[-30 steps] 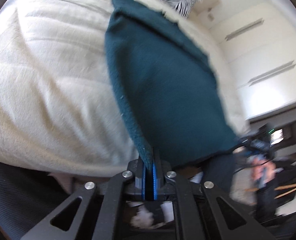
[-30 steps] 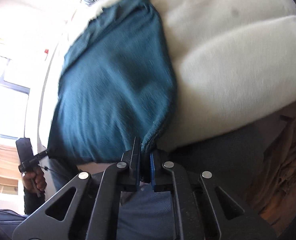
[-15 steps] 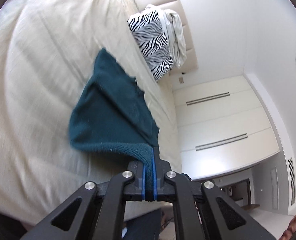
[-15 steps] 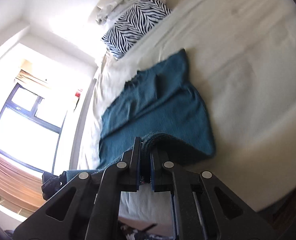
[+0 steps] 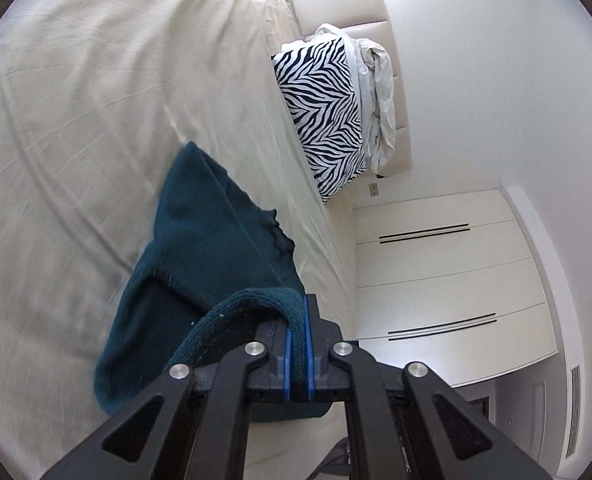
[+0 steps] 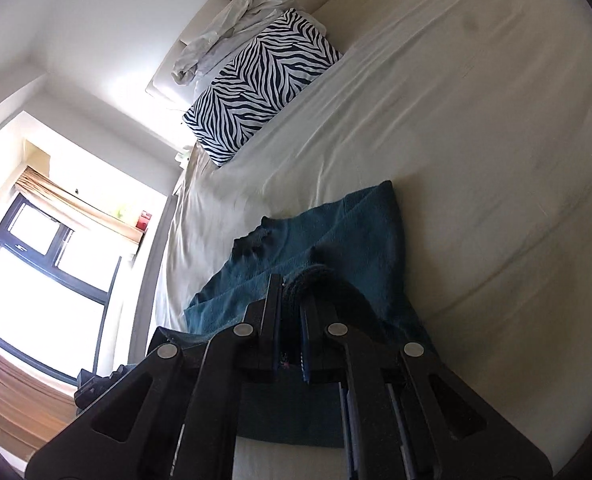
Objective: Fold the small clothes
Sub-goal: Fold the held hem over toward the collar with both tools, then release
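A dark teal knitted garment [image 5: 212,256] lies on the cream bed sheet [image 5: 76,120], its near edge lifted and curling over the part that lies flat. My left gripper [image 5: 297,312] is shut on one corner of that lifted edge. In the right wrist view the same garment [image 6: 347,236] lies spread ahead, and my right gripper [image 6: 292,300] is shut on its other near corner, a thick fold bunched between the fingers. Both grippers are above the garment's near half.
A zebra-striped pillow [image 5: 323,120] and a crumpled white cloth [image 5: 375,92] lie at the head of the bed by the padded headboard. White wardrobe doors [image 5: 447,280] stand on one side, a window [image 6: 36,280] on the other.
Both grippers have lifted the garment's near edge up from the bed's front edge and carried it forward over the garment, toward the pillow. The garment now doubles over itself.
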### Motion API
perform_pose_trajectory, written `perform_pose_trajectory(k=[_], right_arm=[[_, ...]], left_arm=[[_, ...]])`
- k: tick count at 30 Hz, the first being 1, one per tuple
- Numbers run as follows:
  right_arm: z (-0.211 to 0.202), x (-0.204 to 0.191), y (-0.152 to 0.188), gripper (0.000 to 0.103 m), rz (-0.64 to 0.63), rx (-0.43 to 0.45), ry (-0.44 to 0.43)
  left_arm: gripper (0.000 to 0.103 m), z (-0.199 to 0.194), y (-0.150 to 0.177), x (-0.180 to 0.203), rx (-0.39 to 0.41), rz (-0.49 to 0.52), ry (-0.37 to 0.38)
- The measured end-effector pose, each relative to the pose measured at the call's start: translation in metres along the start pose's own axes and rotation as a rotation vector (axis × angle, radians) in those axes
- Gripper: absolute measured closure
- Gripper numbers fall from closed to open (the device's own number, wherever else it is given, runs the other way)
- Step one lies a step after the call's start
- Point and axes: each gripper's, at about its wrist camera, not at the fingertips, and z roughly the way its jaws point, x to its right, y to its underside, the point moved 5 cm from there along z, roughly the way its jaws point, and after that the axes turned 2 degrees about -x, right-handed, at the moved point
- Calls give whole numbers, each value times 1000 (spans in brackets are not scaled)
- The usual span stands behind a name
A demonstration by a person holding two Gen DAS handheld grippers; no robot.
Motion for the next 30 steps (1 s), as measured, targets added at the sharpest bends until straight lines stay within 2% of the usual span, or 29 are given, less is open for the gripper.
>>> perform_pose_trajectory(k=[6, 13, 15, 16, 17, 18, 19, 22, 27, 30], right_arm=[[57, 13, -35, 97, 36, 2, 35], [127, 46, -68, 96, 111, -23, 95], [143, 54, -73, 96, 136, -38, 108], [151, 59, -74, 95, 151, -48, 121], [156, 62, -74, 93, 153, -49, 128], [160, 63, -75, 90, 146, -42, 134], [160, 63, -73, 80, 135, -33, 139], [152, 60, -69, 45, 92, 7, 159], [123, 52, -48, 43, 26, 1, 189], [99, 43, -23, 43, -74, -4, 233]], left_arm=[[98, 32, -35, -7, 15, -24, -30], [97, 76, -83, -28, 35, -54, -91], [89, 86, -93, -42, 41, -89, -111], [67, 89, -96, -50, 42, -109, -130], [47, 90, -98, -58, 56, -134, -149], [41, 90, -98, -61, 63, -145, -150], [38, 89, -97, -63, 62, -144, -143], [38, 83, -87, -59, 45, -83, -160], [38, 70, -51, -48, 17, 76, -237], [39, 61, -29, -43, 24, 179, -301]])
